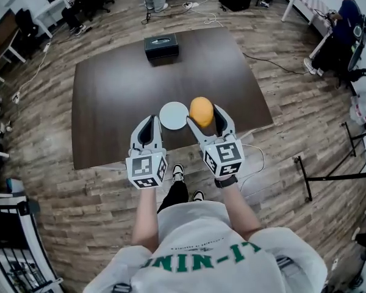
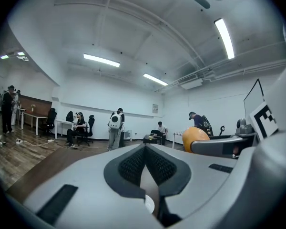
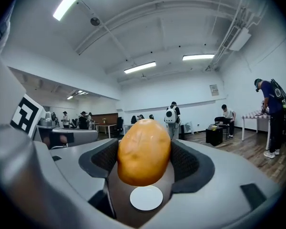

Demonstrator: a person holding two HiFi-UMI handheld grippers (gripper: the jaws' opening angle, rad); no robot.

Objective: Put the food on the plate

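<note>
Food [image 3: 144, 151], a smooth orange-yellow lump rather like a potato, sits clenched between the two dark pads of the right claw [image 3: 145, 160], which grip it on both sides with its rounded end sticking out past the tips. From the head view the right claw [image 1: 204, 115] holds the food [image 1: 201, 111] above the dark brown surface [image 1: 110, 90], at the right edge of the small white plate [image 1: 174, 115]. In the right gripper view the plate [image 3: 146, 197] shows as a white disc under the food, though whether the food hangs straight over it or just beside it is hard to say. The left claw [image 1: 151, 119] hovers over the near edge of the surface, just left of the plate. In its own view the left claw [image 2: 145, 149] has its tips drawn together with nothing between them. A black box [image 1: 161, 46] rests at the far edge of the surface, well apart from the plate.
</note>
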